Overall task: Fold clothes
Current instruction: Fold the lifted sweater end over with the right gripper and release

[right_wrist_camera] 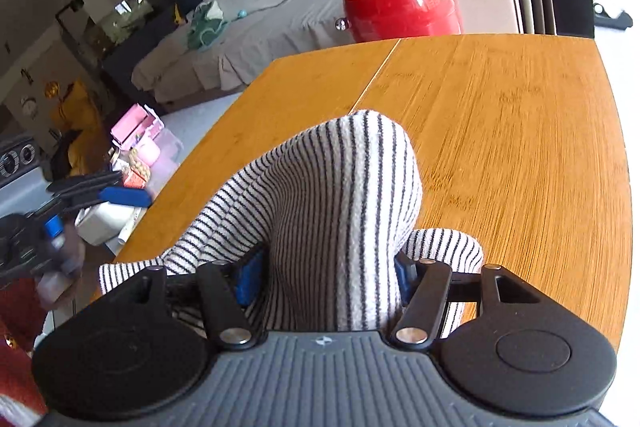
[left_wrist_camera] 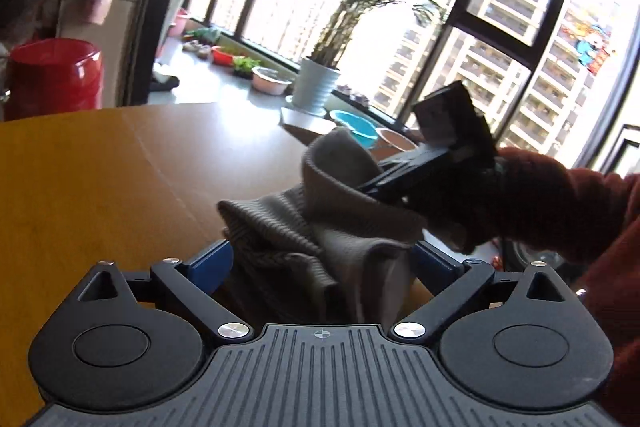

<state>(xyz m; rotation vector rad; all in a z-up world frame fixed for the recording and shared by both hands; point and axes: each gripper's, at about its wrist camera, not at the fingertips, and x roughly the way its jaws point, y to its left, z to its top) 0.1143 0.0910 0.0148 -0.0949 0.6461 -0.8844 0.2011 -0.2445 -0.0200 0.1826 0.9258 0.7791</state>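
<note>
Left wrist: the left gripper stands spread wide around the bunched cloth, not pressing it. Right wrist: the right gripper pinches the cloth above the table — likely a handover.

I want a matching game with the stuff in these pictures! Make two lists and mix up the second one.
Things:
1. striped cloth
2. red tub
3. plant pot
4. table

Colours or places:
A. by the window
B. orange-brown wood
C. bunched between the fingers of the right claw
D. shiny, beyond the table's far edge

Pairs: 1-C, 2-D, 3-A, 4-B
</note>
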